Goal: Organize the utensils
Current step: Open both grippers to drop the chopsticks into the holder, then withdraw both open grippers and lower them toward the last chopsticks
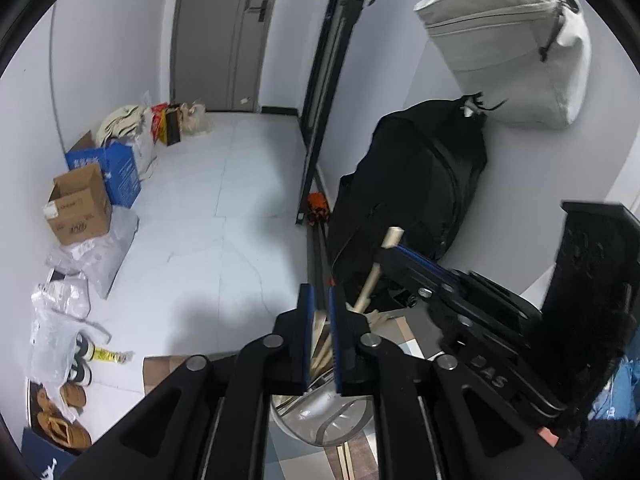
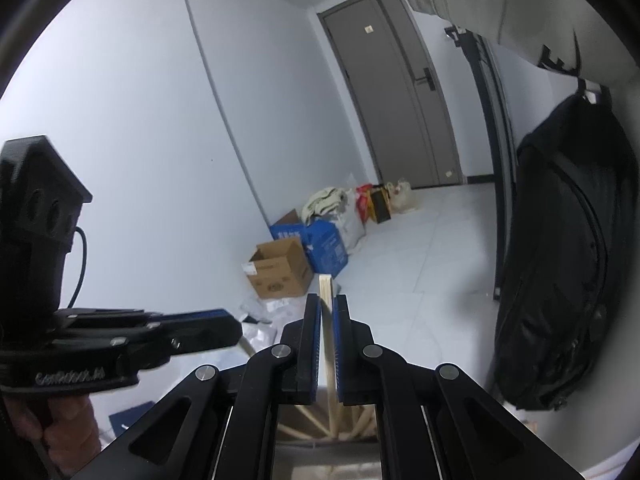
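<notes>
Fingers of the right gripper (image 2: 329, 344) are pinching a flat wooden utensil (image 2: 326, 292) upright at lower centre of the right wrist view, its end clear above the pads, apparently to lower it among other wooden handles (image 2: 320, 424) fanned below. Left gripper (image 1: 319, 336) fingers stand nearly pressed together over a clear container (image 1: 320, 420) at lower centre of the left wrist view (wooden sticks (image 1: 320, 344) show through the gap); whether they grip one is unclear. Both point downward, consistent with depositing utensils.

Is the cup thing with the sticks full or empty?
Not empty. Several wooden utensils stand inside the clear holder, their handles fanning out. The right gripper is shut on one flat wooden handle.
</notes>
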